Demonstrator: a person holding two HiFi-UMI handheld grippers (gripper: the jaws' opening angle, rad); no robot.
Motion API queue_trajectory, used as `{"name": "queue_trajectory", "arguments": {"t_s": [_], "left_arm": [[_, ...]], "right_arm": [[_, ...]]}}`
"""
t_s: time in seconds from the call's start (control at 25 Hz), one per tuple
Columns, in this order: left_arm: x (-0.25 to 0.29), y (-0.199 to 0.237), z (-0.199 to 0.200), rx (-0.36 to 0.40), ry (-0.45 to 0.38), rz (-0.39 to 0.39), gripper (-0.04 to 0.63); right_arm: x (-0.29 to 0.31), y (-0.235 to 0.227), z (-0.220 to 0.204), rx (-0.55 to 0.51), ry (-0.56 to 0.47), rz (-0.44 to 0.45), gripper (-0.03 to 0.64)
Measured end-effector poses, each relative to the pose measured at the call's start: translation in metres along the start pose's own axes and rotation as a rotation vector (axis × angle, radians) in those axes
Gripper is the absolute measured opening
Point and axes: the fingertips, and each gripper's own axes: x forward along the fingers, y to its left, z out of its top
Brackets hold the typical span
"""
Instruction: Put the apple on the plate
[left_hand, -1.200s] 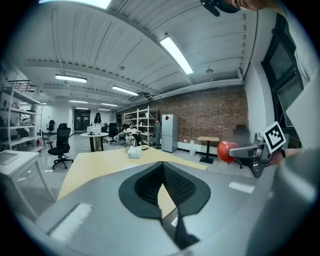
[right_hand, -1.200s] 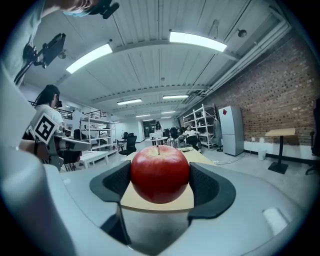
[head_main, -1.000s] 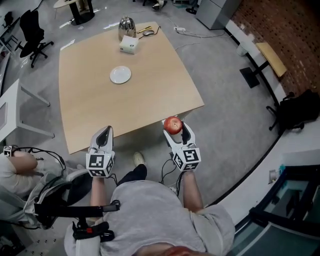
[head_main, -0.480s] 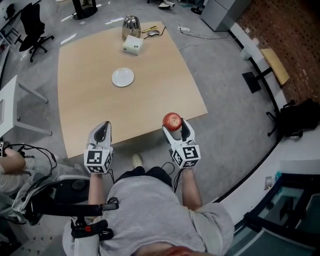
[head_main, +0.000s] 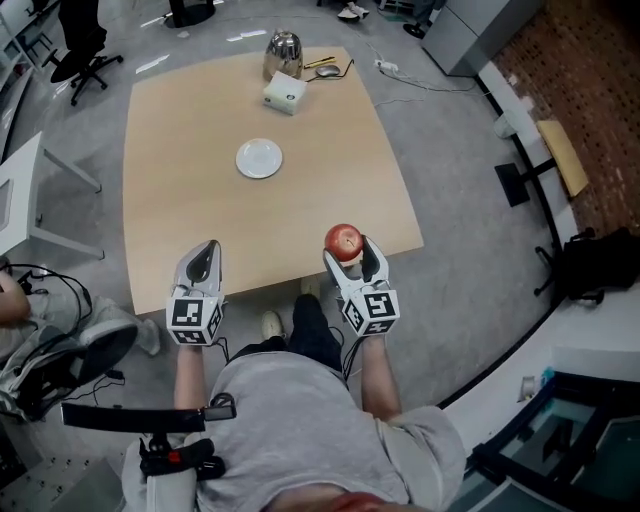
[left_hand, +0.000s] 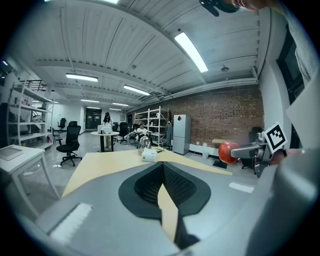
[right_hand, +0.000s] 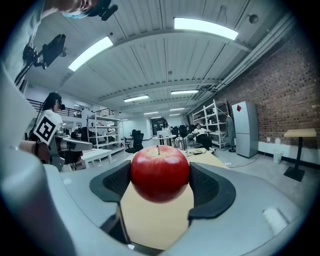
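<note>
Red apple (head_main: 344, 241) clamped in right gripper (head_main: 347, 252), above near tabletop (head_main: 200, 215) edge. White plate (head_main: 259, 158) well apart, 11 o'clock. Carry level, stem up; lower onto plate centre before parting jaws. Left gripper (head_main: 206, 262) closed, empty.

I see the apple (right_hand: 160, 172) as a glossy, deep red fruit, upright with its short stem pointing up. It is pinched at its sides between the two dark pads at the jaw tips of my right gripper (head_main: 347, 252). It hangs clear of the tabletop (head_main: 190, 210), close to the near edge. The plate (head_main: 259, 158) is small, round and white. It lies flat on the wood, well ahead of that gripper and off to its left, and ahead and slightly right of my left gripper (head_main: 205, 258).
</note>
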Motion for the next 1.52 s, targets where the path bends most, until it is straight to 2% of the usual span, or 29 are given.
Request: {"name": "queue_trajectory", "arguments": {"t_s": [0.48,0.8,0.96,1.2,1.52], "left_arm": [[0.037,0.029,-0.007,-0.052,-0.002,0.157,0.020],[0.044,0.047,-0.005,-0.103,0.014,0.256,0.020],[0.053,0.055,-0.005,-0.108,0.038,0.286,0.020],[0.086,0.067,-0.029,-0.143,0.053,0.307,0.020],[0.092,0.082,-0.050,-0.198,0.098,0.343,0.020]], "right_arm": [[0.087,-0.023,0.009,-0.032,0.021,0.149,0.370],[0.135,-0.020,0.019,-0.046,0.061,0.252,0.370],[0.162,-0.013,0.021,-0.057,0.087,0.304,0.370],[0.215,-0.017,-0.005,-0.069,0.126,0.362,0.370],[0.260,-0.010,-0.018,-0.087,0.144,0.413,0.370]]}}
